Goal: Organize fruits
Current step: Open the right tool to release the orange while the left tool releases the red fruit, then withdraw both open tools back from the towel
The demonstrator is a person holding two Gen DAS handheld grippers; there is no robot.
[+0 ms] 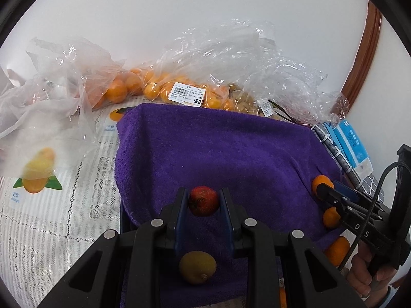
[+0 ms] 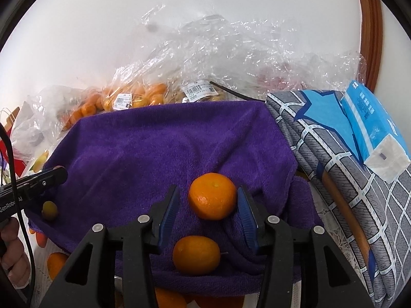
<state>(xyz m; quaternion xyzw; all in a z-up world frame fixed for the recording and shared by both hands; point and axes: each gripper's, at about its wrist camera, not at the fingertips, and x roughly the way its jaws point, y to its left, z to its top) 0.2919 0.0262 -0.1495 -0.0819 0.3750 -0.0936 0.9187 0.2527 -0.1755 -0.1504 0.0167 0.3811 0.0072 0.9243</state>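
Red fruit point(image 1: 204, 200) clamped between left gripper point(image 1: 204, 202) fingers, above purple towel point(image 1: 218, 148). Right gripper point(image 2: 213, 202) jaws apart, straddling orange point(image 2: 212, 199); second orange point(image 2: 196, 255) nearer its base.

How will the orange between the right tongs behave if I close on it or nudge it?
The orange looks round and smooth, so it may roll across the purple towel. Its rind probably gives slightly. The right tongs stand open around it, so close gently.
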